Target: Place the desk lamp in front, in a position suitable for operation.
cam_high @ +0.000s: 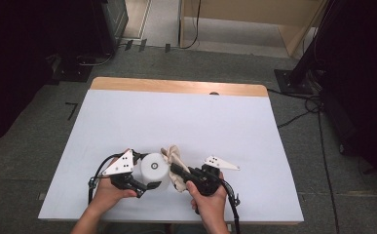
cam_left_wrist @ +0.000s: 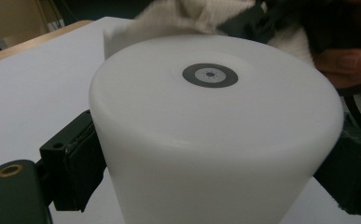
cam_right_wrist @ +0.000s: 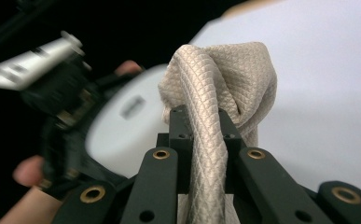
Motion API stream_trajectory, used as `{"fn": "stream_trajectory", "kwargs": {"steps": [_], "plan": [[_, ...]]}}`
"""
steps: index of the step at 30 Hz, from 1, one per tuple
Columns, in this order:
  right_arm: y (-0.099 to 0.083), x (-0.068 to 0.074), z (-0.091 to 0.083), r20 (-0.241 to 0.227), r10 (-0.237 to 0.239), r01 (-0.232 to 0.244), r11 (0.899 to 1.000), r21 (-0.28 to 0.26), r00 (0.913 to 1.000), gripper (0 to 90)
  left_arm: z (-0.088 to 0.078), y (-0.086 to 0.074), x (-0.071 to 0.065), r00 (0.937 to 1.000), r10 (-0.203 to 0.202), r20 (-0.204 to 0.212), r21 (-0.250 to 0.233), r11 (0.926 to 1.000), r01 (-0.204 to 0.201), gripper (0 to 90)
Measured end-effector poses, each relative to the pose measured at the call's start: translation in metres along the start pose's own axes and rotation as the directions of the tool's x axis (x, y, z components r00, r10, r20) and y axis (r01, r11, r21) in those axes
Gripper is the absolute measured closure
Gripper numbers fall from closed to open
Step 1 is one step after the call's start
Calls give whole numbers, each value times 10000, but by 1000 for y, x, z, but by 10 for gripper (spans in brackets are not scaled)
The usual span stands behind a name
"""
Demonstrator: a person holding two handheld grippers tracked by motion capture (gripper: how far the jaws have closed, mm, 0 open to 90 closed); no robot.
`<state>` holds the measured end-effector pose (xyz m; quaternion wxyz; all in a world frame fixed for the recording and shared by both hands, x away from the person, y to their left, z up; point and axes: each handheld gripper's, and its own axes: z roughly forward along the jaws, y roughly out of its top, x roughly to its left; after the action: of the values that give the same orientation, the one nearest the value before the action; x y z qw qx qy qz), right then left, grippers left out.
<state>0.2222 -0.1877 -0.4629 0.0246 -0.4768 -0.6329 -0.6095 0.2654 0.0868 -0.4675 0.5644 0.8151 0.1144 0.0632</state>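
Cylinder [cam_high: 155, 168] on table [cam_high: 186, 117] near front edge, cloth [cam_high: 175, 163] touching its right side

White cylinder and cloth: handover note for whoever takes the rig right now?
Left gripper: shut on the white cylinder, jaws on opposite sides of its wall; it stands upright near the table's front edge.
Right gripper: shut on the beige cloth, bunched, up against the cylinder's side.
Done: both things gripped.
Left, apparently: wiping the cylinder with the cloth; progress cannot be judged.
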Motion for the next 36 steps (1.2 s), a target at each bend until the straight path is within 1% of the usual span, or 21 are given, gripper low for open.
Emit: {"fn": "stream_trajectory", "kwargs": {"steps": [3, 5, 6, 7, 9, 10, 12, 13, 14, 15, 18, 20, 21, 22, 23, 24, 26, 28, 31, 33, 36], "plan": [[-13, -14, 10, 337, 481, -503, 9963, 694, 9983, 821, 0, 0, 0, 10000, 7, 17, -12, 10000, -7, 86], [-20, -23, 16, 502, 883, -940, 9877, 1246, 9948, 821, 0, 0, 0, 10000, 7, 25, -27, 10000, -7, 86], [-22, -27, 18, 594, 1000, -1079, 9826, 1515, 9932, 820, 0, -1, 0, 10000, 2, 34, -41, 10000, -2, 86], [-23, -29, 19, 638, 1040, -1132, 9800, 1639, 9925, 820, 0, -1, 0, 10000, -5, 31, -53, 10000, 5, 86], [-22, -27, 18, 643, 1077, -1167, 9805, 1582, 9921, 821, 1, -1, 1, 10000, -22, 44, -97, 10000, 22, 86], [-20, -25, 17, 605, 967, -1046, 9839, 1447, 9935, 821, 1, -1, 1, 10000, -18, 52, -121, 9999, 18, 86], [-13, -19, 12, 324, 833, -863, 9906, 1059, 9960, 822, 1, -2, 1, 10000, 9, 71, -184, 9998, -8, 86], [-9, -15, 9, 152, 723, -733, 9938, 832, 9973, 822, 1, -4, 1, 10000, -20, 51, -332, 9994, 22, 86], [-9, -15, 9, 152, 723, -733, 9938, 832, 9973, 822, 1, -4, 1, 10000, -20, 51, -332, 9994, 22, 86], [0, -6, 2, -260, 459, -451, 9985, 306, 9986, 822, 1, -7, 1, 10000, -85, 49, -578, 9983, 87, 86], [9, 6, -5, -602, 28, -39, 9998, -173, 9982, 822, 1, -6, 0, 10000, -71, 37, -469, 9989, 73, 85], [13, 11, -7, -791, -376, 357, 9991, -246, 9962, 821, 1, -6, 0, 10000, -84, 20, -476, 9988, 85, 86], [13, 13, -6, -721, -534, 521, 9985, -193, 9960, 821, 1, -6, 0, 10000, -83, 18, -468, 9989, 84, 86], [12, 12, -6, -598, -563, 554, 9983, -174, 9966, 821, 1, -6, 0, 10000, -87, 20, -463, 9989, 88, 86], [10, 10, -5, -617, -415, 402, 9990, -216, 9972, 822, 1, -6, 0, 10000, -76, 20, -460, 9989, 77, 85], [8, 7, -5, -466, -301, 294, 9994, -171, 9985, 822, 1, -6, 0, 10000, -65, 10, -444, 9990, 65, 86], [3, 0, -1, -128, -94, 97, 9997, 239, 9999, 821, 1, -6, 0, 10000, -76, 5, -438, 9990, 76, 86], [-7, -9, 5, 42, 115, -117, 9977, 673, 9999, 822, 1, -6, 0, 10000, -77, 13, -434, 9990, 78, 86], [-18, -22, 14, 560, 457, -543, 9851, 1630, 9974, 821, 1, -5, 0, 9999, -103, 6, -438, 9990, 103, 86], [-23, -28, 18, 773, 476, -619, 9788, 1954, 9959, 821, 1, -5, 0, 9999, -116, 6, -431, 9990, 116, 85], [-23, -27, 19, 856, 413, -579, 9778, 2013, 9955, 821, 1, -4, -2, 9999, -37, -97, -333, 9994, 34, 85]]}}
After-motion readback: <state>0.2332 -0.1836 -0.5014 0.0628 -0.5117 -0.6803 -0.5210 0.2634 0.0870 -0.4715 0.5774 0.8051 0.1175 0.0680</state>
